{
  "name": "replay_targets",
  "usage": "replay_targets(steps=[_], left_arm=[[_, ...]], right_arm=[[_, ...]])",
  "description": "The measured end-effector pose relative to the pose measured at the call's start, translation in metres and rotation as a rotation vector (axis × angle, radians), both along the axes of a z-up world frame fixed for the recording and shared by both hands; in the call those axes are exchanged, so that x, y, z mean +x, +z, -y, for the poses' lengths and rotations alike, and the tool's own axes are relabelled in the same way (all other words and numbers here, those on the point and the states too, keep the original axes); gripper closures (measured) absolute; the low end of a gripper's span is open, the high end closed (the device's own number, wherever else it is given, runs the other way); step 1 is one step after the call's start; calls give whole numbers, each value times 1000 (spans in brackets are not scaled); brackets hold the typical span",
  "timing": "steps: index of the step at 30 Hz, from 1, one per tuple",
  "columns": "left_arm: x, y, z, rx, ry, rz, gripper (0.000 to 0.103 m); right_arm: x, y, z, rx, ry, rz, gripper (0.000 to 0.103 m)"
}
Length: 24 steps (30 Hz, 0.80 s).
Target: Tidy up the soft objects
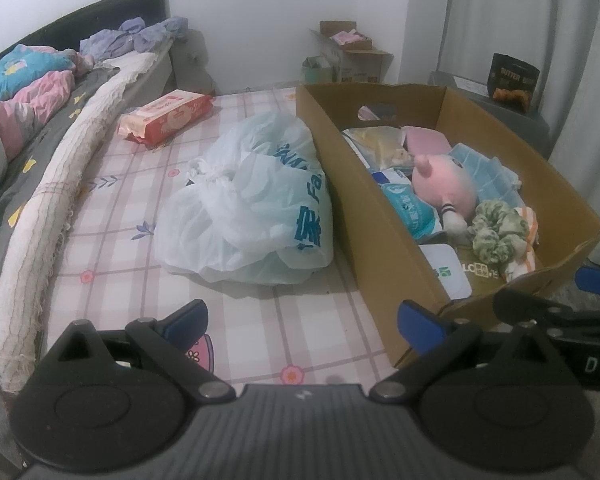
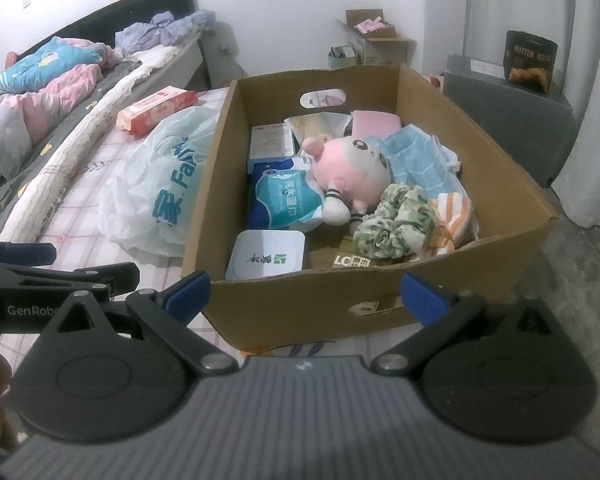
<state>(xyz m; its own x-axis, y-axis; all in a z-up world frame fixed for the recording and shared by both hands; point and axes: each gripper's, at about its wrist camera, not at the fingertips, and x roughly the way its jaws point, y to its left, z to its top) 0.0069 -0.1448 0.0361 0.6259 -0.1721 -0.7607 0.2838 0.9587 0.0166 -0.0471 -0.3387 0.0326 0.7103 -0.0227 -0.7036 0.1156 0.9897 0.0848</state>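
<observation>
A cardboard box [image 2: 300,312] stands on the pink checked mat, also in the left wrist view [image 1: 364,248]. In it lie a pink plush toy [image 2: 348,172], a green scrunchie [image 2: 396,224], a blue cloth [image 2: 416,156], an orange striped cloth [image 2: 452,216], wet-wipe packs [image 2: 284,196] and a white wipe box [image 2: 266,254]. A white plastic bag [image 1: 252,204] lies left of the box on the mat. My left gripper [image 1: 304,322] is open and empty in front of the bag. My right gripper [image 2: 306,296] is open and empty at the box's near wall.
A red wipes pack [image 1: 168,114] lies on the mat near a bed with bedding [image 1: 24,96]. A rolled white blanket [image 1: 64,184] lines the bed's edge. A grey cabinet [image 2: 512,120] with a dark bag stands right. More boxes [image 2: 376,40] stand by the wall.
</observation>
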Motion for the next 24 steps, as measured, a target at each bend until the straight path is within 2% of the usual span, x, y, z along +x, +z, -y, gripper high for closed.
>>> replay_targets(steps=[24], left_arm=[[0,-2,0,-1,3,-8,2]], right_arm=[[0,-3,0,2,1,-4,1]])
